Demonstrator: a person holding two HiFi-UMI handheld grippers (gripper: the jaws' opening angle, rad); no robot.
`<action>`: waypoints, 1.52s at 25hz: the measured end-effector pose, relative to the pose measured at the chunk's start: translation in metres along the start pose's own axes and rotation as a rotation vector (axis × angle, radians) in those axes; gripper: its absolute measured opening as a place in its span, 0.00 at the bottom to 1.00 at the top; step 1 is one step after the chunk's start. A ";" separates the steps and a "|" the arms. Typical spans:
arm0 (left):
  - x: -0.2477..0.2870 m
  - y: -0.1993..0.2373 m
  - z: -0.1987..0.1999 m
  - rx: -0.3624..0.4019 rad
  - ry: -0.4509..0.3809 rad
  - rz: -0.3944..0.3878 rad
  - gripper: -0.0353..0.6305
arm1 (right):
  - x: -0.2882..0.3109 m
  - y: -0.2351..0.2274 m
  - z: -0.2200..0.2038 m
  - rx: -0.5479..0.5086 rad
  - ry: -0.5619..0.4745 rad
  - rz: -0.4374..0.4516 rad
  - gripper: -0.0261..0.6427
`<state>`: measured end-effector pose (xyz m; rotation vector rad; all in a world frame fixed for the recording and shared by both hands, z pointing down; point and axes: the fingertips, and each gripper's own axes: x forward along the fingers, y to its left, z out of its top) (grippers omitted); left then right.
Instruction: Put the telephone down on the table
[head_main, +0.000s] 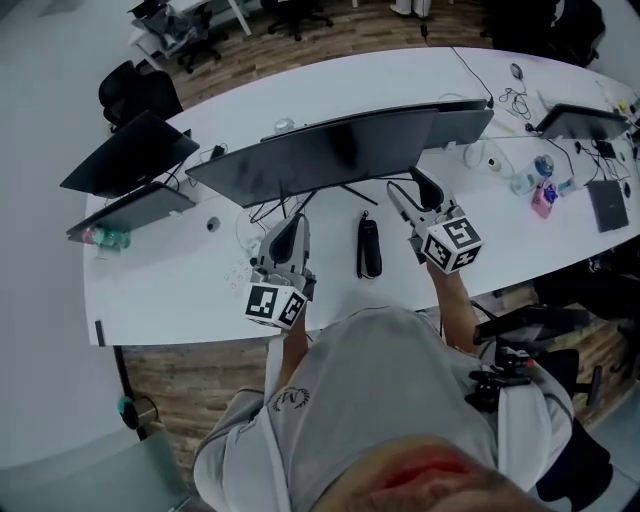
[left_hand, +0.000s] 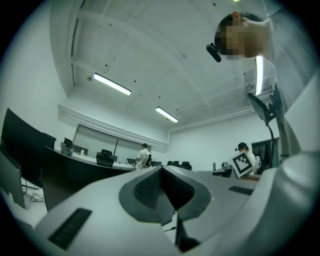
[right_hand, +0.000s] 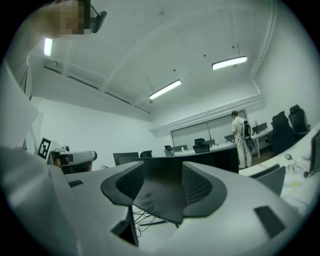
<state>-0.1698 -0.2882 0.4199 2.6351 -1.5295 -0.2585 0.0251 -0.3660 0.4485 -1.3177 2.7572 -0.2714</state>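
Note:
The black telephone handset (head_main: 369, 250) lies flat on the white table (head_main: 180, 300), in front of the wide curved monitor (head_main: 340, 150) and between my two grippers. My left gripper (head_main: 290, 230) hovers to the left of the handset; in the left gripper view its pads (left_hand: 161, 172) meet with nothing between them. My right gripper (head_main: 411, 192) is raised to the right of the handset and apart from it. Its jaws stand spread in the head view, and the right gripper view (right_hand: 162, 172) shows a gap with no object gripped.
A second monitor (head_main: 130, 150) and a dark panel (head_main: 130, 210) stand at the table's left. At the right are a pink bottle (head_main: 543, 200), a tablet (head_main: 608, 205) and cables. Cables also trail under the curved monitor. A person (right_hand: 240, 135) stands far across the room.

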 end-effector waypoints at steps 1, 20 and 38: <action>0.002 -0.002 0.004 0.015 -0.012 -0.009 0.07 | -0.002 0.004 0.013 -0.021 -0.021 -0.005 0.39; -0.006 0.006 0.004 0.004 -0.041 0.012 0.07 | -0.011 0.045 0.039 -0.080 -0.047 0.059 0.06; 0.007 0.008 0.005 -0.008 -0.032 0.003 0.07 | -0.001 0.056 0.039 -0.134 -0.035 0.052 0.06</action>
